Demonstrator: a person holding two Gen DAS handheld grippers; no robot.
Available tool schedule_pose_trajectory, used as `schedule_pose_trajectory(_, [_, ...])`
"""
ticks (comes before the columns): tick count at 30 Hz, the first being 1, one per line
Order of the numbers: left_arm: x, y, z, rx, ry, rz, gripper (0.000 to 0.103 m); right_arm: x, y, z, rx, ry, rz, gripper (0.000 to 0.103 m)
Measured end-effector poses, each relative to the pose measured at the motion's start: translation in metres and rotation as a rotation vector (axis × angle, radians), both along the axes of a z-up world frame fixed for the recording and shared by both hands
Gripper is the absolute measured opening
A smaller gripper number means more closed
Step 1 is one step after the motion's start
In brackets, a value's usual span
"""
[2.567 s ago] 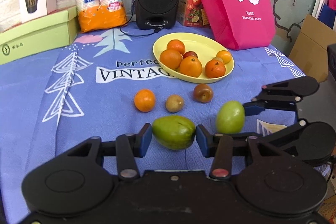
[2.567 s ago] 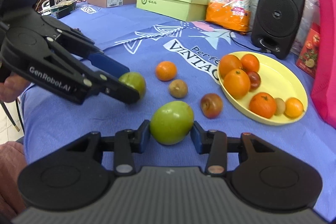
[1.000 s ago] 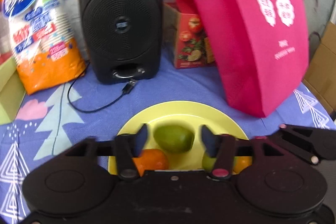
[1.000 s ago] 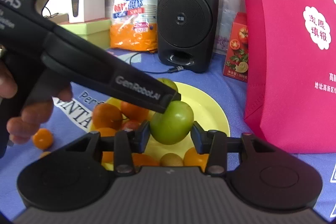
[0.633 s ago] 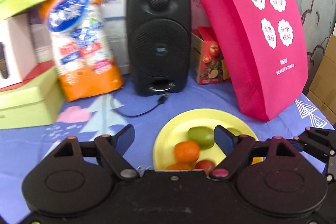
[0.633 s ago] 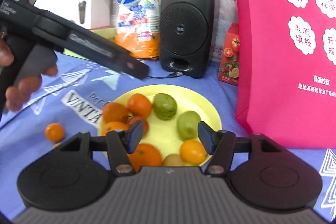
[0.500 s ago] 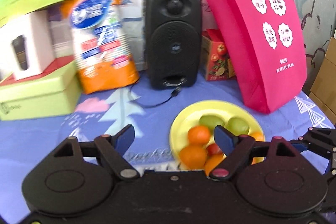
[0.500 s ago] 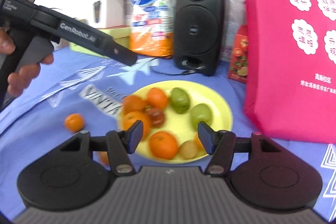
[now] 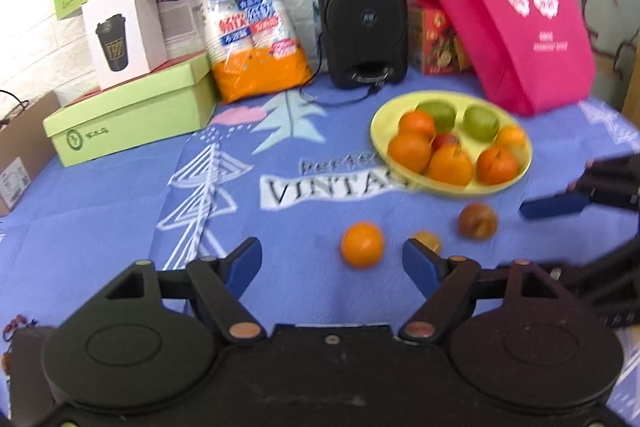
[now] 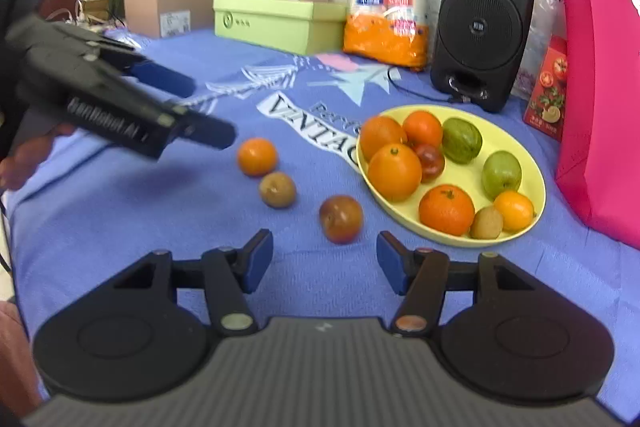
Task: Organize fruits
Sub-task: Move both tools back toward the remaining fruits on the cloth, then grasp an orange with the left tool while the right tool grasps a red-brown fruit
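Note:
A yellow plate (image 10: pixel 536 203) (image 9: pixel 378 131) holds several oranges, two green fruits (image 10: pixel 461 140) (image 10: pixel 501 169) and small fruits. Three fruits lie loose on the blue cloth: an orange (image 10: pixel 257 156) (image 9: pixel 362 245), a brown fruit (image 10: pixel 277 189) (image 9: pixel 427 241) and a reddish-brown fruit (image 10: pixel 341 218) (image 9: pixel 477 221). My left gripper (image 9: pixel 332 267) is open and empty, just short of the loose orange. My right gripper (image 10: pixel 325 261) is open and empty, just short of the reddish-brown fruit. Each gripper shows in the other's view, the left (image 10: pixel 196 107) and the right (image 9: pixel 554 206).
At the back stand a black speaker (image 9: pixel 362 7) with a cable, an orange pack of paper cups (image 9: pixel 252 27), a green box (image 9: pixel 132 115), a white cup box (image 9: pixel 124 35), a small red carton (image 10: pixel 550 89) and a pink bag (image 9: pixel 516 7) right of the plate.
Both grippers carried green fruits to the plate, opened and left them there. Both then pulled back toward me and now sit low over the cloth by the loose fruits.

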State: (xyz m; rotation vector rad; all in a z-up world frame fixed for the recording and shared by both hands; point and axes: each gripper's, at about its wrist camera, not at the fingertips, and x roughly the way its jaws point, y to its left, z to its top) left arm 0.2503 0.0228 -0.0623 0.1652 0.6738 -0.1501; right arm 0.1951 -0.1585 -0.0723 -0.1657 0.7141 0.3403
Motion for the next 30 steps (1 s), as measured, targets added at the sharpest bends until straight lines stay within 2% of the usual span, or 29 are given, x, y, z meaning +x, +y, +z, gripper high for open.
schedule_pose_trajectory(4, [0.001, -0.003, -0.013, 0.077, 0.0, 0.03, 0.076, 0.007, 0.001, -0.006, -0.016, 0.024, -0.03, 0.057])
schedule_pose_trajectory(7, [0.009, -0.005, -0.021, 0.076, 0.016, 0.013, 0.071, 0.013, 0.001, -0.01, -0.015, 0.036, -0.036, 0.057])
schedule_pose_trajectory(8, [0.011, -0.007, -0.024, 0.074, 0.021, 0.007, 0.066, 0.015, 0.002, -0.01, -0.014, 0.038, -0.036, 0.057])
schedule_pose_trajectory(11, [0.02, -0.009, -0.032, 0.036, 0.047, -0.027, 0.057, 0.02, 0.002, -0.012, -0.009, 0.041, -0.041, 0.057])
schedule_pose_trajectory(18, [0.041, -0.008, -0.037, -0.045, 0.061, -0.047, 0.056, 0.037, -0.001, -0.015, 0.023, 0.049, -0.078, 0.057])
schedule_pose_trajectory(23, [0.048, -0.012, -0.041, -0.058, 0.051, -0.062, 0.056, 0.044, 0.003, -0.018, 0.038, 0.048, -0.079, 0.057])
schedule_pose_trajectory(24, [0.048, -0.013, -0.041, -0.055, 0.048, -0.065, 0.055, 0.044, 0.004, -0.018, 0.042, 0.047, -0.077, 0.054])
schedule_pose_trajectory(28, [0.047, -0.012, -0.04, -0.077, 0.046, -0.09, 0.035, 0.042, 0.007, -0.018, 0.048, 0.041, -0.054, 0.037])
schedule_pose_trajectory(30, [0.046, -0.013, -0.04, -0.073, 0.045, -0.091, 0.031, 0.041, 0.009, -0.017, 0.047, 0.039, -0.049, 0.033])
